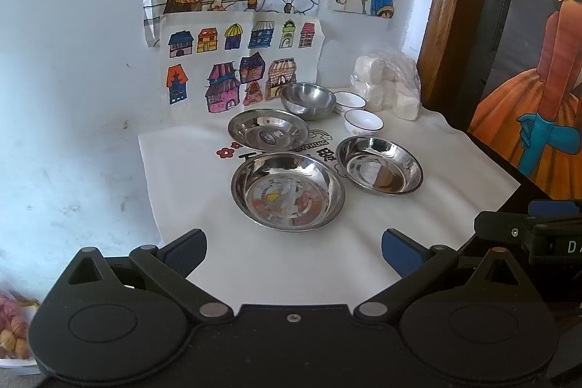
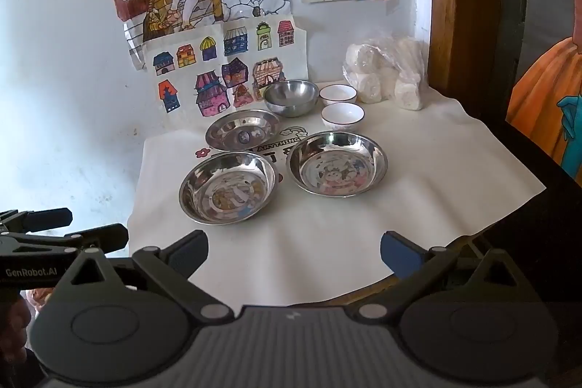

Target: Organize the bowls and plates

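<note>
Three steel plates lie on a white cloth: a near left plate (image 1: 287,191) (image 2: 228,188), a near right plate (image 1: 379,165) (image 2: 336,163) and a far plate (image 1: 268,130) (image 2: 243,130). Behind them stand a steel bowl (image 1: 308,100) (image 2: 291,97) and two small white bowls (image 1: 363,122) (image 2: 342,116), (image 1: 349,100) (image 2: 337,94). My left gripper (image 1: 294,251) is open and empty, short of the near left plate. My right gripper (image 2: 294,251) is open and empty, over the cloth's front part.
A plastic bag of white blocks (image 1: 387,86) (image 2: 385,75) sits at the back right. Children's drawings (image 1: 240,68) hang on the wall behind. The cloth's edge (image 2: 516,202) drops to a dark table at the right. A wooden frame (image 1: 447,6) stands at the right.
</note>
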A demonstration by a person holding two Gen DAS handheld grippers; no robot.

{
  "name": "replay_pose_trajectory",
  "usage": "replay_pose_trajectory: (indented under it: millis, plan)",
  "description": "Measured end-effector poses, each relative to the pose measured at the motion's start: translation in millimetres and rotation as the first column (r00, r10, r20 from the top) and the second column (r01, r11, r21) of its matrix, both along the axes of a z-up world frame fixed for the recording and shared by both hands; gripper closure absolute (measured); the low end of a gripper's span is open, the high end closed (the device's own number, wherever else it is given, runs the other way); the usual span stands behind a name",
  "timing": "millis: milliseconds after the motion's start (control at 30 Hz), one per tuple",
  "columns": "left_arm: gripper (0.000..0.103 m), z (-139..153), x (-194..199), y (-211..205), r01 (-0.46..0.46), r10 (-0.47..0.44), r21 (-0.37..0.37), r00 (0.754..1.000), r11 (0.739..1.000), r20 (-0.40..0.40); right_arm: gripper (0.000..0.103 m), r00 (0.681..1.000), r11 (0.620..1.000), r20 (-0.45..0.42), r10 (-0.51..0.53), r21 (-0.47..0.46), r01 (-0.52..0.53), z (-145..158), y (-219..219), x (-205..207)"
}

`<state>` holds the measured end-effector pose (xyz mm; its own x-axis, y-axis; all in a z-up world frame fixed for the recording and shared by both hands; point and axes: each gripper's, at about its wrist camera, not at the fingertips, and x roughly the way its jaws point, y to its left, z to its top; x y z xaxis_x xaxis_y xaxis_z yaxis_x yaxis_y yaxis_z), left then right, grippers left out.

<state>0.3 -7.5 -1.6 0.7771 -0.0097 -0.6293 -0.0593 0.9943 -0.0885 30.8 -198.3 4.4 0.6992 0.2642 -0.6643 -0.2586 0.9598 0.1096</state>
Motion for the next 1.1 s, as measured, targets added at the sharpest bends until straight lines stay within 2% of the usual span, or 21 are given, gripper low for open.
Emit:
replay_pose_trajectory:
  millis: [1100]
  plan:
    - [0.001, -7.3, 4.8, 6.9, -0.001, 0.001, -0.02, 1.0, 1.0, -0.008, 0.0, 1.0, 1.0, -0.009, -0.001, -0.005, 0.001, -1.1, 7.3, 7.6]
